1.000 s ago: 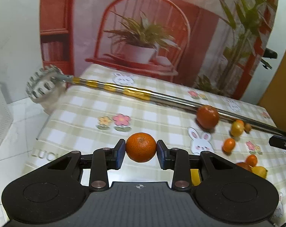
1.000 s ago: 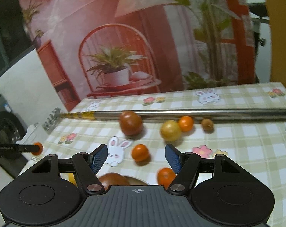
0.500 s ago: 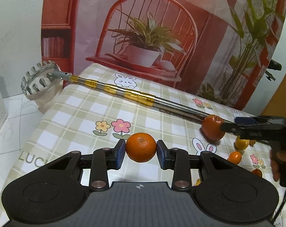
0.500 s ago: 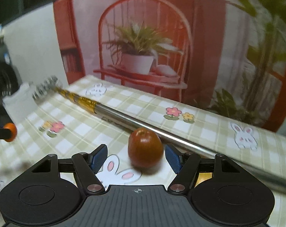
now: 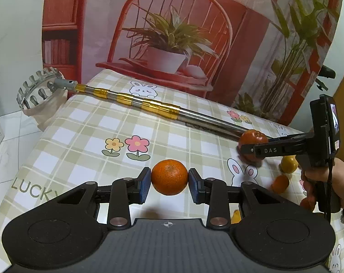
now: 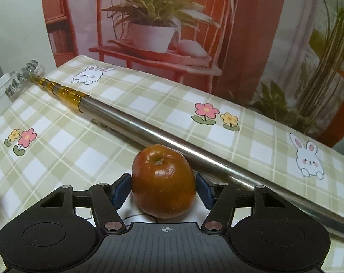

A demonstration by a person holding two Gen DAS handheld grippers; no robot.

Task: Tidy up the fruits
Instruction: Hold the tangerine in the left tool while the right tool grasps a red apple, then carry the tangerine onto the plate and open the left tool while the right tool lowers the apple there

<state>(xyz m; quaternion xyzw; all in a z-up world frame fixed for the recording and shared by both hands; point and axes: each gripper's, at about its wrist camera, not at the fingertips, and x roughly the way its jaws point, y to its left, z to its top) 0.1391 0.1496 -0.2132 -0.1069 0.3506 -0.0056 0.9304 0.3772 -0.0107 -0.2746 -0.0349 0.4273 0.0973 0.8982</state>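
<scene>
Low in the middle of the left wrist view, the left gripper [image 5: 169, 177] is clenched on a small orange [image 5: 169, 177], its blue pads pressed to either side, and the fruit hangs clear above the checked cloth of the table [image 5: 85, 141].

At the right edge of that same view a hand [image 5: 326, 182] holds the right gripper [image 5: 251, 149], which reaches in sideways to a reddish-brown apple [image 5: 251, 140] standing on the table just beside a long metal pole [image 5: 194, 119]. From the right wrist view the apple [image 6: 164, 182] sits at lower centre between the gripper [image 6: 164, 187] pads; the jaws have just been closing in on it, the left pad looks to be against the skin and the right one very near (whether it truly presses I cannot tell), and the apple rests on the cloth.

The pole [image 6: 149, 134] runs from upper left to lower right, ending in a toothed ring with a pale bag [image 5: 38, 93] off the table's upper left corner. More small fruit [image 5: 280, 183] lies at the right of the left wrist view, below the right gripper.
</scene>
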